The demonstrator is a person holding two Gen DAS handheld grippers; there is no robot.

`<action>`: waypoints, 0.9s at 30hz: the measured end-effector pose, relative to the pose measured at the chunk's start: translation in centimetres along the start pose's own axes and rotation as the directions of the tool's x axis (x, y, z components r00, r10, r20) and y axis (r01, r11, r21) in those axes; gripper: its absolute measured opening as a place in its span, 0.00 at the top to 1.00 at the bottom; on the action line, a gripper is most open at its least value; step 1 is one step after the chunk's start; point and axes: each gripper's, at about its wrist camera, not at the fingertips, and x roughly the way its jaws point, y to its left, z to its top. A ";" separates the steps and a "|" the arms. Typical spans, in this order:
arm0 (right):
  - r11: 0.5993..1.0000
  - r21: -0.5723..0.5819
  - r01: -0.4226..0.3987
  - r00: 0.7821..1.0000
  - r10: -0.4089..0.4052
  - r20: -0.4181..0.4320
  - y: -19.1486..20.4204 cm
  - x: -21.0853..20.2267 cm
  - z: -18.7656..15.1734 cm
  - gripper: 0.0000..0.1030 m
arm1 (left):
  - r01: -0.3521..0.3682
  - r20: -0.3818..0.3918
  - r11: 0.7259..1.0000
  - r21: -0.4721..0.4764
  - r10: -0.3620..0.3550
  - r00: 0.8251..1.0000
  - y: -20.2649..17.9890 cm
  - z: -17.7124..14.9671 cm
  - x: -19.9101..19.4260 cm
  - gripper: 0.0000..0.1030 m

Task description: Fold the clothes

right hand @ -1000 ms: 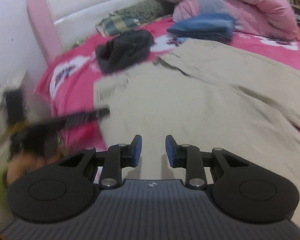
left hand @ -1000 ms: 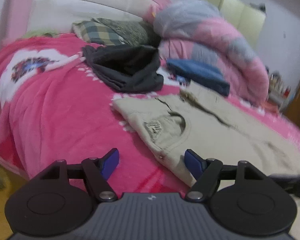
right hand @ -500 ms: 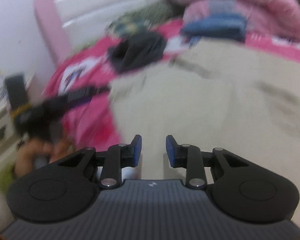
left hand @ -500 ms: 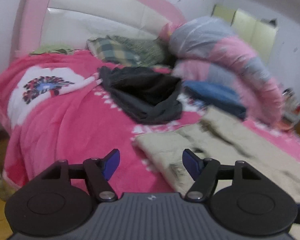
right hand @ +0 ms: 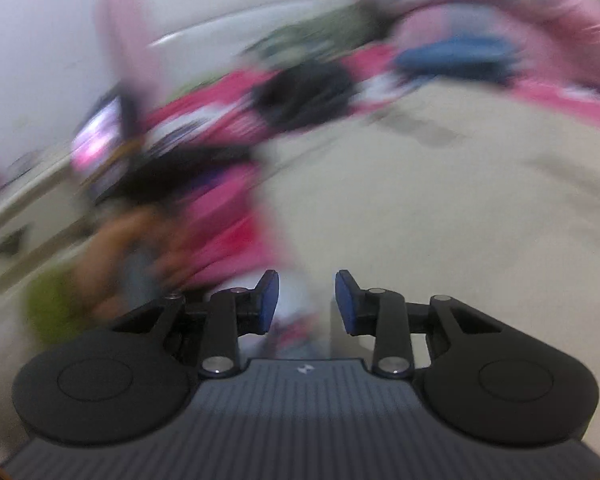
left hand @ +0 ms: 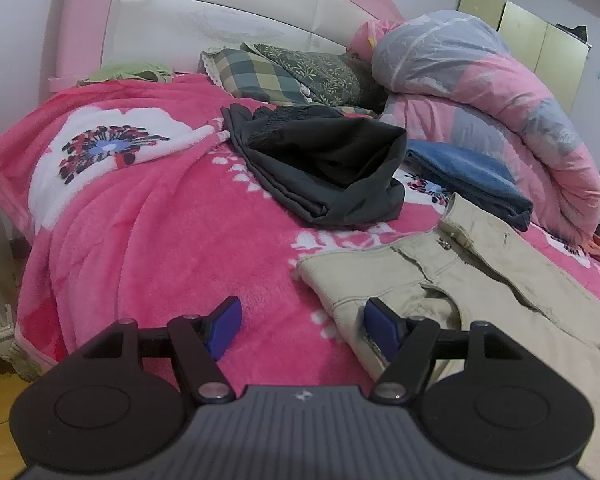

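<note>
Beige trousers (left hand: pixel 480 280) lie flat on the pink blanket (left hand: pixel 140 220), waistband toward the headboard. My left gripper (left hand: pixel 302 320) hovers open at the trousers' near waistband corner. Its right finger (left hand: pixel 380 324) overlaps the cloth edge in the view, and only blanket shows between the pads. The right wrist view is heavily blurred. There the right gripper (right hand: pixel 307 296) hangs over the left edge of the beige trousers (right hand: pixel 440 208), its jaws opening with a narrow gap and nothing gripped between them.
A dark grey garment (left hand: pixel 324 168) lies bunched beyond the trousers, with a folded blue item (left hand: pixel 468 180) to its right. Pillows (left hand: pixel 284 72) and a rolled pink-grey duvet (left hand: pixel 500 92) sit against the headboard (left hand: pixel 220 20). A blurred hand (right hand: pixel 140 240) shows left of the bed edge.
The left view has swung away, so the trousers sit lower and further right. The right view moved leftward and became blurred. The right jaws have widened slightly.
</note>
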 end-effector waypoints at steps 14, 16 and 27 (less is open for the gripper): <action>0.994 -0.018 0.104 0.993 -0.104 -0.052 -4.3 -7.3 -6.9 0.53 | 0.156 0.059 0.976 0.149 -0.166 0.984 -0.8 -0.9 -5.6 0.29; 0.995 -0.006 0.103 0.992 -0.104 -0.067 -4.0 -11.0 -8.7 0.51 | 0.259 0.038 0.934 0.247 -0.277 0.960 -2.9 -1.5 -7.3 0.28; 0.935 0.048 0.352 0.934 -0.354 0.039 -7.7 -7.8 -2.7 0.50 | 0.495 -0.237 0.552 0.671 -0.473 0.849 -22.2 -10.2 -10.6 0.34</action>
